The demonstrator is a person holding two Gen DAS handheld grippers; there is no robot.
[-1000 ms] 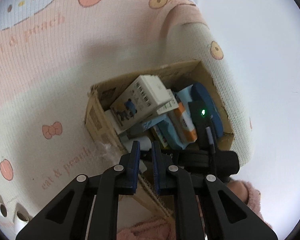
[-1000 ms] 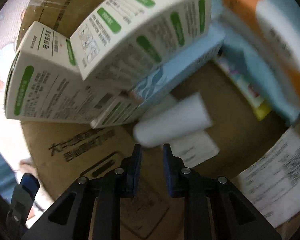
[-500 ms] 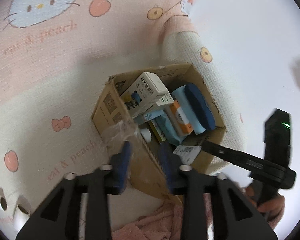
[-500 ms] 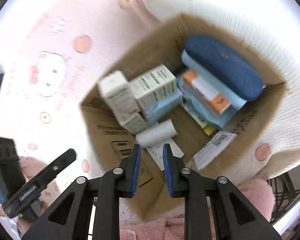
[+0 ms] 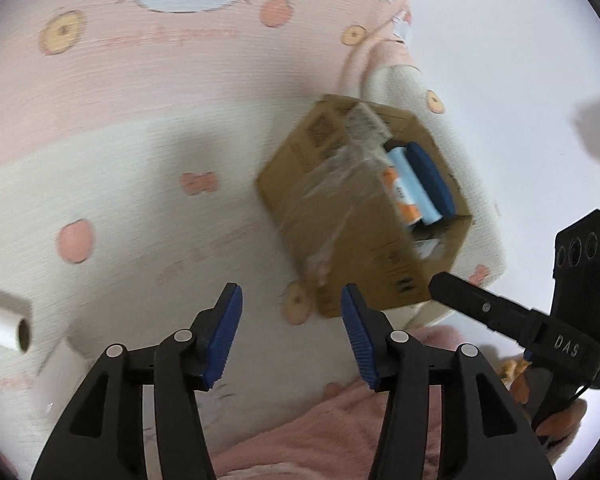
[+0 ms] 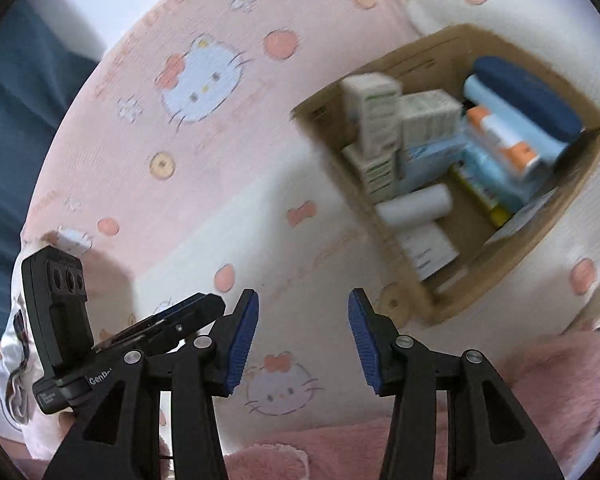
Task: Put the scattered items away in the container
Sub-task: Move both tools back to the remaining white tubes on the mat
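A pink and cream blanket (image 6: 148, 184) printed with cat faces, bows and peaches covered the whole surface in both views. On it sat the cardboard box (image 6: 452, 300), well ahead of both grippers and to their right. Only the right wrist view looked down into the box: a dark blue case (image 6: 528, 92) lay along the far wall, a pale blue pack (image 6: 512, 148) and an orange-and-white tube (image 6: 504, 136) just beside it, white cartons with green print (image 6: 380, 120) stood at the left end, and a white roll (image 6: 416, 204) lay on the floor of the box against them. The left wrist view saw mostly the taped outer side of the box (image 5: 340, 208), which hid all but slivers of the blue case (image 5: 428, 176) and the tube.

Only the left wrist view showed a second white paper roll (image 5: 4, 326) lying on the blanket at the far left edge, outside the box and well apart from it.

The left gripper (image 5: 291, 332) was released, its blue pads (image 5: 224, 336) spread wide with nothing between them, over bare blanket. The right gripper (image 6: 302, 338) was likewise spread and empty. Each view caught the other gripper's black body at its edge. Fuzzy pink fabric (image 6: 540, 376) lay along the bottom of both views.
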